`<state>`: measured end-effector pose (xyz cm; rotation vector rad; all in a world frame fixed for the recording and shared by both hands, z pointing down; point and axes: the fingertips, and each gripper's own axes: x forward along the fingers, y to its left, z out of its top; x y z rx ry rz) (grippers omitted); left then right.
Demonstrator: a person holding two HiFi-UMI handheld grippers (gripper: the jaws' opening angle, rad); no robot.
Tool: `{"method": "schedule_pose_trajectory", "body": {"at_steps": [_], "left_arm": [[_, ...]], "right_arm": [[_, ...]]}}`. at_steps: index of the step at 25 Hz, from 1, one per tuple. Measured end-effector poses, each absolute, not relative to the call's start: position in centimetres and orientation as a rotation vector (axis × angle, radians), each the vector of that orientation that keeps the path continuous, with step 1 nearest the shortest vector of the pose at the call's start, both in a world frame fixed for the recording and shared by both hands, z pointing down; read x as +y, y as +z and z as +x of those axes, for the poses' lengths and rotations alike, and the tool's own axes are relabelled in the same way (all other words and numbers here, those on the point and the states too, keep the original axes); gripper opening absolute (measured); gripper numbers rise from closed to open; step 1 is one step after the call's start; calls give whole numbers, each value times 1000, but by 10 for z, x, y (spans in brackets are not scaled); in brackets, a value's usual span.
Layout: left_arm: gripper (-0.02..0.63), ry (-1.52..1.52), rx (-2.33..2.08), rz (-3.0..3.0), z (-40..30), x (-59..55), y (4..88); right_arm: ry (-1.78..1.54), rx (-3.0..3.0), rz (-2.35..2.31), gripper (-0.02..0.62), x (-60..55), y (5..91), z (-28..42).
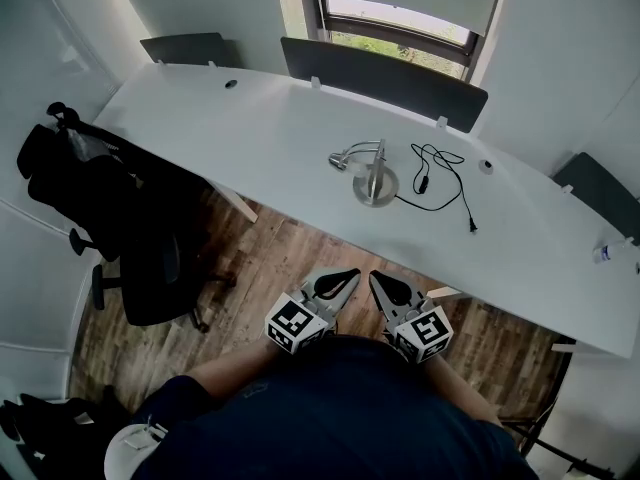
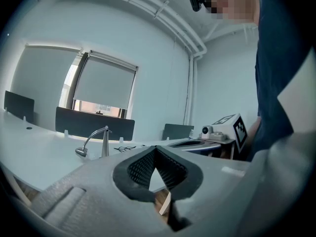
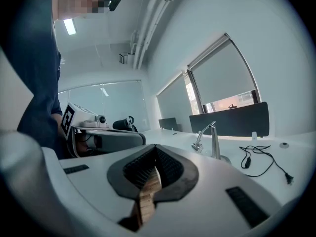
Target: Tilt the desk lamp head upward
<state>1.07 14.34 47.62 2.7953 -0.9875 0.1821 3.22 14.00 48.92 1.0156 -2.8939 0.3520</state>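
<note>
A silver desk lamp (image 1: 372, 173) stands on the white desk (image 1: 270, 138), its round base near the desk's middle. Its curved neck bends left, ending in a small head (image 1: 340, 161) that droops toward the desktop. The lamp (image 2: 96, 142) shows far off in the left gripper view, and the lamp (image 3: 210, 141) again in the right gripper view. My left gripper (image 1: 348, 274) and right gripper (image 1: 376, 278) hang side by side over the wooden floor, short of the desk's near edge. Both are shut, tips meeting, with nothing between them.
A black power cord (image 1: 440, 180) lies coiled right of the lamp. A black office chair (image 1: 110, 218) stands at the left. Dark divider panels (image 1: 385, 80) line the desk's far edge below a window. A small bottle (image 1: 610, 251) sits at the far right.
</note>
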Motion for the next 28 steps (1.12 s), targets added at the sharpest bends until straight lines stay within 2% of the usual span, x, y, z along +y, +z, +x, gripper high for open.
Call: {"method": "schedule_pose_trajectory", "body": {"at_steps": [12,23,28], "left_arm": [[6,159,-1030,2828,-24,46,471],[6,295,-939,2957,-66,-74,476],[6,277,-888,2960,-64,-106,484]], "right_arm": [[350,-2804,1128,11,60,498,24],[347,-2643,1340,11,-46,502,-4],[350,-2583,1428,11,-75,505,2]]}}
